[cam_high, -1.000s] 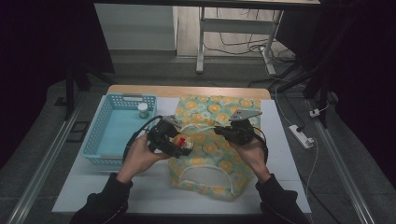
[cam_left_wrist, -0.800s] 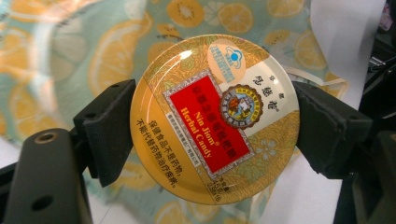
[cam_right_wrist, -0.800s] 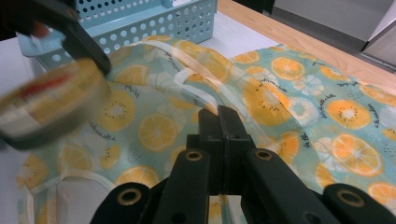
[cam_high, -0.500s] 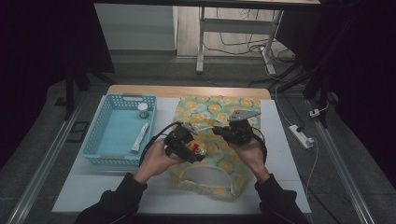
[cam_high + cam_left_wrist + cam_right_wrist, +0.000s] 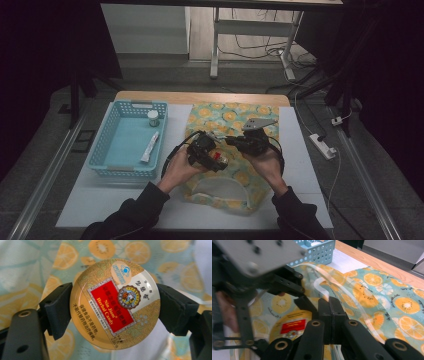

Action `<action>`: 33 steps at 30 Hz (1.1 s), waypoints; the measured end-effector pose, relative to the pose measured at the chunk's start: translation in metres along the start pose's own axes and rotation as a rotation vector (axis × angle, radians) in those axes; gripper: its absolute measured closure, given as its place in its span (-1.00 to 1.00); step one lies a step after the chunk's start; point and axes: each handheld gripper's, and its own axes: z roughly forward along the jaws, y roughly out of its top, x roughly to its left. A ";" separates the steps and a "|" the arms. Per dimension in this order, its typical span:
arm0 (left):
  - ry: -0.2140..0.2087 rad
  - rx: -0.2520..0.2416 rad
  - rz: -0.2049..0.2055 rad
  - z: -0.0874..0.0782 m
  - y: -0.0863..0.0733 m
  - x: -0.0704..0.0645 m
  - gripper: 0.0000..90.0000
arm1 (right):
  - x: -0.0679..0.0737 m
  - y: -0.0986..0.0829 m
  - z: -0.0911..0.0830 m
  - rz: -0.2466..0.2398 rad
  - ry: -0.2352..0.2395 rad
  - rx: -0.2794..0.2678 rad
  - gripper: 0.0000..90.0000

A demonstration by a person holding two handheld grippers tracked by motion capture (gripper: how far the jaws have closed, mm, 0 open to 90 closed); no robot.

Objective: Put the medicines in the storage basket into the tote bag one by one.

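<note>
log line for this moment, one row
left gripper: shut on candy tin | right gripper: shut on bag edge | over fruit-print bag

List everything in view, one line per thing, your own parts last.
Herbal candy tin: 1, gold with red label, clamped between the left gripper's jaws.
Fabric bag: 1, teal with orange slices, mid-table; opening edge pinched by the right gripper.
Basket: 1, light blue, table left.
Small jar: 1, white-lidded, basket's far corner.
Sachet: 1, white, in basket.
Power strip: 1, white, floor at right.
Left gripper: black.
Right gripper: black.
</note>
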 end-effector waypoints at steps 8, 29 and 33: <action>0.040 -0.004 -0.022 0.014 0.004 0.012 -0.55 | 0.002 0.000 0.002 -0.003 0.004 0.005 0.99; 0.146 -0.014 -0.069 0.040 0.001 0.040 -0.56 | 0.002 -0.003 0.009 -0.003 0.006 0.029 0.99; 0.158 -0.006 -0.061 0.045 0.000 0.042 -0.56 | 0.002 -0.004 0.010 -0.003 0.004 0.033 0.99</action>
